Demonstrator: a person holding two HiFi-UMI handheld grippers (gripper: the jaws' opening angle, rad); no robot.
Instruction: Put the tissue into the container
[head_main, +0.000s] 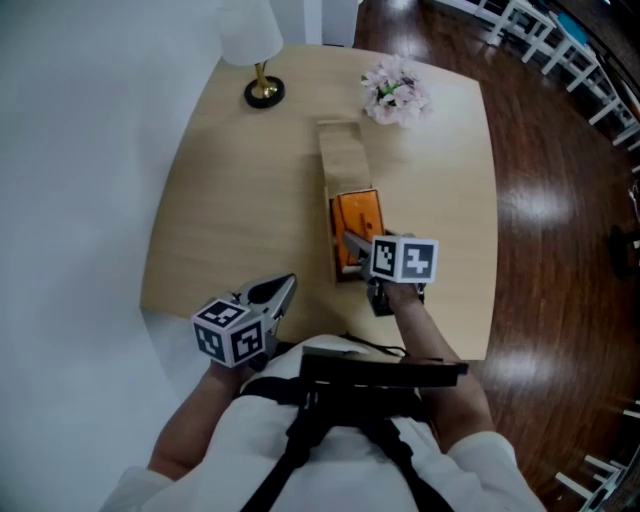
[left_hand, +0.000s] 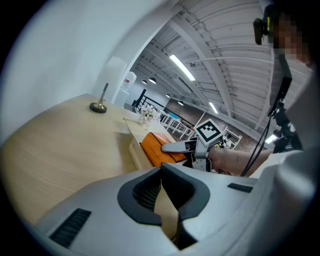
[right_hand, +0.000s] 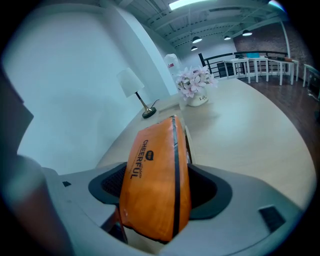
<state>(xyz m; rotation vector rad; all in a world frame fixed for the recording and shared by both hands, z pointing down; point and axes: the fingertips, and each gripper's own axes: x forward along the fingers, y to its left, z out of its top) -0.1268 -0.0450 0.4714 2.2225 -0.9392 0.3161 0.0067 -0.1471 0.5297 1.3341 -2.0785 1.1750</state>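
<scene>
An orange tissue pack (head_main: 358, 218) sits in the open end of a long wooden container (head_main: 341, 150) in the middle of the table. My right gripper (head_main: 354, 250) is shut on the pack's near end. In the right gripper view the pack (right_hand: 157, 170) stands on edge and fills the space between both jaws, and the container's rim (right_hand: 187, 142) shows just behind it. My left gripper (head_main: 278, 292) hovers at the table's front left edge, jaws together and holding nothing. The left gripper view shows the pack (left_hand: 155, 147) and the right gripper (left_hand: 175, 148) over the container (left_hand: 134, 150).
A gold-footed lamp (head_main: 262, 90) stands at the table's far left and a pot of pink flowers (head_main: 395, 92) at the far middle. The round wooden table (head_main: 230, 220) ends close to my body. Dark wood floor lies to the right.
</scene>
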